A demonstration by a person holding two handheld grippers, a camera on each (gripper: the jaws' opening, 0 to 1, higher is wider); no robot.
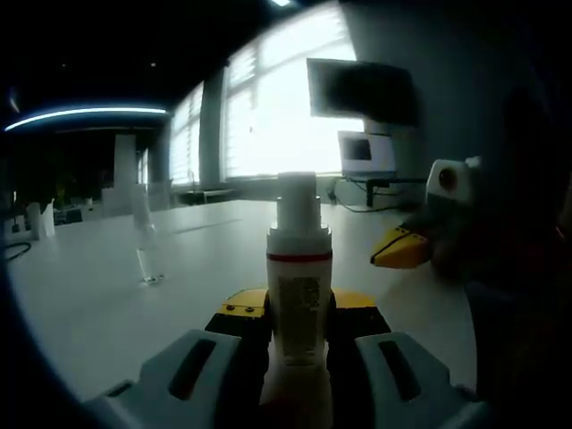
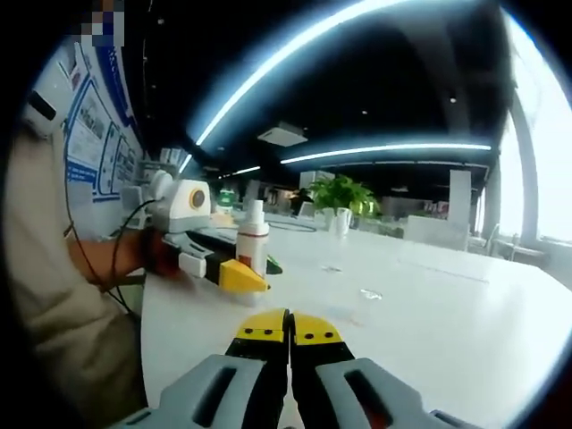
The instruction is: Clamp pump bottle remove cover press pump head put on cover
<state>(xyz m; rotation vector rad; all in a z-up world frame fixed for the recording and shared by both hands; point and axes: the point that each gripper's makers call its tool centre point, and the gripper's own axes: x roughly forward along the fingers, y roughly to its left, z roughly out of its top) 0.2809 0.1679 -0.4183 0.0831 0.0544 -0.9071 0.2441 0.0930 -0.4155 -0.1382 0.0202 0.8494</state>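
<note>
Clear cover (image 1: 147, 241) stands left of clamped bottle (image 1: 298, 268); table (image 2: 465, 313) open beyond.

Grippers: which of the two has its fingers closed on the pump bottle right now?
The left gripper: its fingers press both sides of the white pump bottle, which stands upright between them. The right gripper has its fingers shut together, holding nothing, short of the bottle.

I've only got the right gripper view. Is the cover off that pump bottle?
Observer: Yes. In the left gripper view the white plastic pump bottle with a red band shows a bare pump head.
Operator: Where's the cover?
Observer: The clear plastic cover stands upright on the white table, apart from the bottle, to its left in that view.
Operator: How's the bottle held?
Observer: The left claw has a jaw against each side of its body.
</note>
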